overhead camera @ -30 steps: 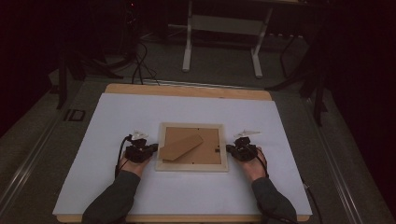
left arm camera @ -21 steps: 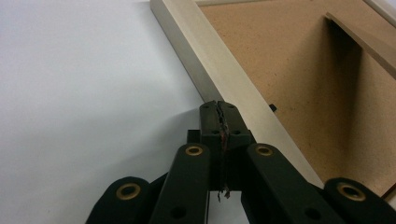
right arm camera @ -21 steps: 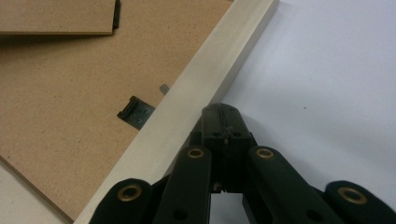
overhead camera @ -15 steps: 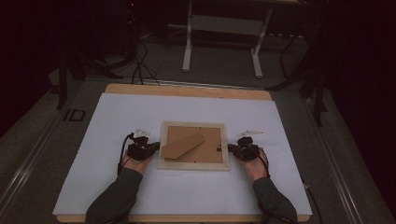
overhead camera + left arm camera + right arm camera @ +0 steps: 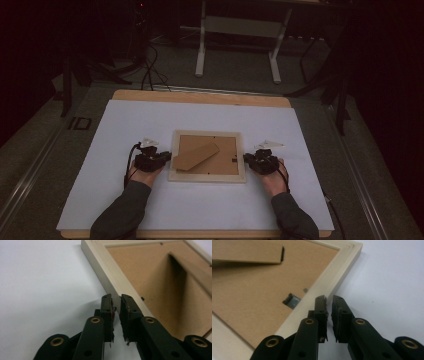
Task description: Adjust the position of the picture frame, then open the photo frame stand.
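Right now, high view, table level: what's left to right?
left gripper → picture frame, face down, its brown stand flap on the backing → right gripper, all on the white table sheet.

both grippers' fingers (image 5: 116, 305) have just opened slightly.

no legible txt (frame back blank)

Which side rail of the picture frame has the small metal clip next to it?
The rail by the right gripper: on the picture frame, a grey metal clip sits just inside it. The left gripper's rail has a tiny black tab.
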Tool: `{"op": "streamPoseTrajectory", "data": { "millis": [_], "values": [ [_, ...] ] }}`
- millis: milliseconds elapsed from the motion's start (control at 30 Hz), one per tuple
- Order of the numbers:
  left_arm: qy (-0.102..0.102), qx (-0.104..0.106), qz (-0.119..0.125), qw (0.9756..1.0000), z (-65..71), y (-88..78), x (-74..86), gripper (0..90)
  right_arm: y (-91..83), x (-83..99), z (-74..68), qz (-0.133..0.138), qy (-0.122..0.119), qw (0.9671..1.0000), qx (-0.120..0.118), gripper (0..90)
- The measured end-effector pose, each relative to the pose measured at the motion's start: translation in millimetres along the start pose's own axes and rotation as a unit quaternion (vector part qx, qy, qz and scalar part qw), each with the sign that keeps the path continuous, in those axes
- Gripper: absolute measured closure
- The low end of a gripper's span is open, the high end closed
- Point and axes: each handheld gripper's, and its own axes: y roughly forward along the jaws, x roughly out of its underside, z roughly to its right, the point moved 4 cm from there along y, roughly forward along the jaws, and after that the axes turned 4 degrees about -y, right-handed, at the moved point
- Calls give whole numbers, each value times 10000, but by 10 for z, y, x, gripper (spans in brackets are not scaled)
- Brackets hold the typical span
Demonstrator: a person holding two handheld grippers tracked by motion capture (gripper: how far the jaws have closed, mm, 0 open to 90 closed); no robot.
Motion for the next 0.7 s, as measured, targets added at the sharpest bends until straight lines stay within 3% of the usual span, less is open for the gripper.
{"op": "streamPoseTrajectory", "data": {
  "millis": [300, 500, 700],
  "values": [
    [27, 92, 151, 9998, 30, -100, -113, 744, -171, 9, -61, 161, -193, 9997, 17, 764],
    [-63, 225, 304, 9993, 56, -184, -188, 703, -252, 89, -30, 184, -186, 9996, 49, 751],
    [76, 360, 385, 9986, 162, -265, -292, 650, -326, 163, 16, 269, -81, 9996, 52, 741]
  ]
}}
